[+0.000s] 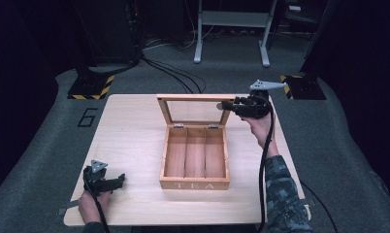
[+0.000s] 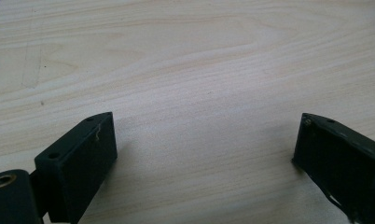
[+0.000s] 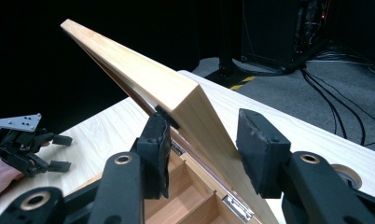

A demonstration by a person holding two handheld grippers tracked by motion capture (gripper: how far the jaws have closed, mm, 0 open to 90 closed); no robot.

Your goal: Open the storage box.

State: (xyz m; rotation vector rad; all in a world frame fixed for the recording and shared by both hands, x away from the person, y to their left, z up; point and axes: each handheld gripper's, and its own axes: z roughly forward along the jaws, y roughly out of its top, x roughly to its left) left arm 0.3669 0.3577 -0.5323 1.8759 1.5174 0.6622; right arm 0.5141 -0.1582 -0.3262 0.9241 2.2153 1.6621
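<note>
A wooden tea box (image 1: 195, 185) marked TEA stands mid-table with its three compartments bare. Its glass-paned lid (image 1: 163, 109) is raised, leaning a little back. My right gripper (image 1: 227, 104) reaches in from the right and is shut on the lid's right-hand frame. In the right gripper view the two pads (image 3: 154, 140) press either side of the lid (image 3: 143, 74), above the hinges. My left gripper (image 1: 120, 179) rests low at the table's front left, well away from the box. Its jaws stand wide open over bare wood (image 2: 199, 56). The left gripper (image 3: 66, 151) also shows far off in the right gripper view.
The light wooden table (image 1: 135, 126) has free room left of the box and in front of it. Beyond it, on the grey floor, lie black cables (image 1: 173, 73), two yellow-and-black striped bases (image 1: 91, 87) and a grey metal stand (image 1: 232, 29).
</note>
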